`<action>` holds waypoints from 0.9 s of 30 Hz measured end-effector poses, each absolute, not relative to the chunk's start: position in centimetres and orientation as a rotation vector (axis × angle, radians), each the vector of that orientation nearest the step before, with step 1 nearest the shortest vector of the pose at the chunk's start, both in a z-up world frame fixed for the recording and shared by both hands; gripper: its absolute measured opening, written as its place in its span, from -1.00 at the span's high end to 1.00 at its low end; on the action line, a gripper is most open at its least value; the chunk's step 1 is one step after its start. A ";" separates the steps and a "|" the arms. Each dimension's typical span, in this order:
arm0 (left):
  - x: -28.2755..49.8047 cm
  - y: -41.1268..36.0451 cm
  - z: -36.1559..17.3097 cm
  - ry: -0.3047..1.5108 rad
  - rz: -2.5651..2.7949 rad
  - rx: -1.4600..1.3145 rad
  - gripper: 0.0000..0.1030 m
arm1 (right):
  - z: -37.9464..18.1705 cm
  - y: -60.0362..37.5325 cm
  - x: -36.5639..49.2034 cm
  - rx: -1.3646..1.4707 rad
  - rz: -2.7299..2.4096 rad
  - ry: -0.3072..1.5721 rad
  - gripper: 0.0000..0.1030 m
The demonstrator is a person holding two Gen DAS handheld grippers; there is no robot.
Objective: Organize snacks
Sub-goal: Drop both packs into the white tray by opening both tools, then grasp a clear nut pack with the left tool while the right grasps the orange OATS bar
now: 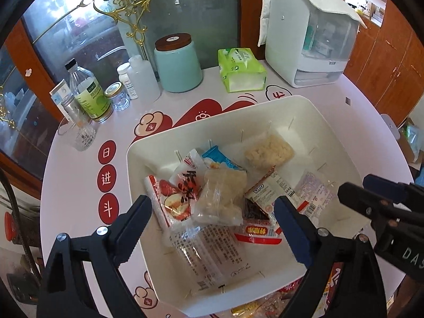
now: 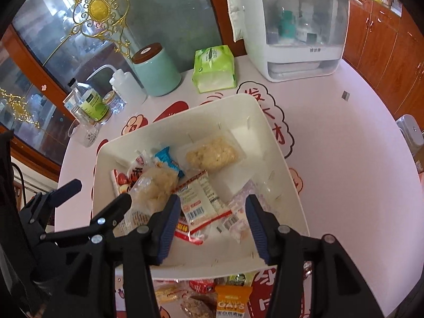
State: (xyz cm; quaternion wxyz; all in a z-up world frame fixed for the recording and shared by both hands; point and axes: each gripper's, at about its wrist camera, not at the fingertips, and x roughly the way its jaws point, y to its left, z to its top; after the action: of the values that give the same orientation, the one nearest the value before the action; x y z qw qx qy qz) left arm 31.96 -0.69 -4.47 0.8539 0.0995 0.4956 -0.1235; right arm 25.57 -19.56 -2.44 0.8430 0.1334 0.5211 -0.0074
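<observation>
A white bin stands on the round pink table and holds several snack packets: a red-and-white one, a clear-wrapped pale cake, a blue one, a yellow crumbly block and a barcoded white packet. My left gripper hangs wide open over the bin's near half with nothing between its fingers. My right gripper is about half open above the barcoded packet, its pads clear of it. More loose snacks lie on the table in front of the bin, among them an orange oats bar.
Along the table's back stand a teal jar, a green tissue pack, a white covered box, several bottles and a glass cup. A glass cabinet rises behind; wooden cupboards line the right.
</observation>
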 end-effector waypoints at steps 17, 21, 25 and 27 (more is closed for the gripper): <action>24.3 0.8 -0.1 0.949 -0.310 0.157 -0.81 | -0.4 -19.6 17.6 0.310 -0.001 1.053 0.00; 22.2 1.3 0.6 0.935 -0.328 0.135 -0.81 | -0.3 -19.4 15.1 0.291 -0.002 1.050 0.00; 20.5 1.6 0.9 0.930 -0.348 0.114 -0.81 | -0.7 -19.3 13.0 0.289 0.000 1.058 0.00; 19.7 1.9 0.9 0.927 -0.350 0.108 -0.81 | -1.0 -19.3 12.2 0.291 -0.001 1.064 0.00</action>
State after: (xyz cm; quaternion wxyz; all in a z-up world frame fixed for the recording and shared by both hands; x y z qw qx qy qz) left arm 19.67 1.93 0.85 0.8785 0.0518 0.4444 -0.1678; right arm 12.24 -19.33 -0.99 0.8518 0.1383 0.5053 -0.0004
